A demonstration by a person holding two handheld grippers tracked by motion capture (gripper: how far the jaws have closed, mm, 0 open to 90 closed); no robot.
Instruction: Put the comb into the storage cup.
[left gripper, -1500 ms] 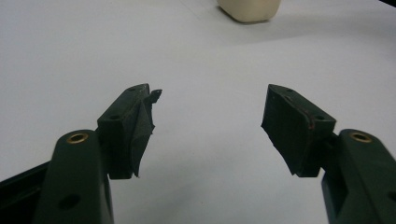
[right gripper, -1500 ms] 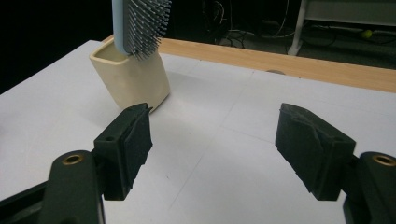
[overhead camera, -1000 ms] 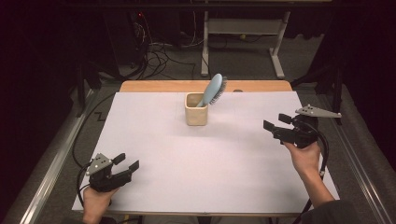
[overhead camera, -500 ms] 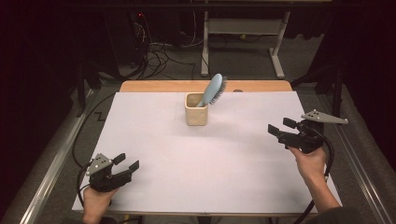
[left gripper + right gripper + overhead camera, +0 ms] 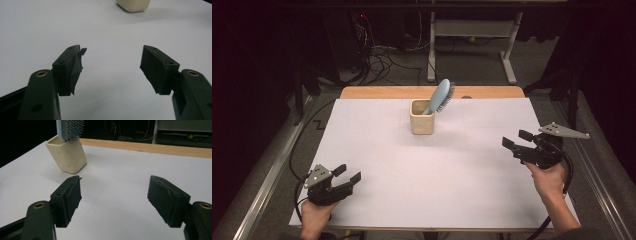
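Your right gripper sits over the table's right edge, jaws spread wide with nothing between them, aimed toward the centre. Your left gripper rests at the near left corner, likewise wide apart and empty. Well apart from both, toward the far middle of the white table sheet, a cream squarish plastic cup holds a light blue oval hairbrush, leaning right, bristles outward.

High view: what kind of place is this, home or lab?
Likely a lab or test bench, not a home: a table covered in plain white sheet, loose cables on the floor behind it, and a metal stand farther back. The surroundings are dark.
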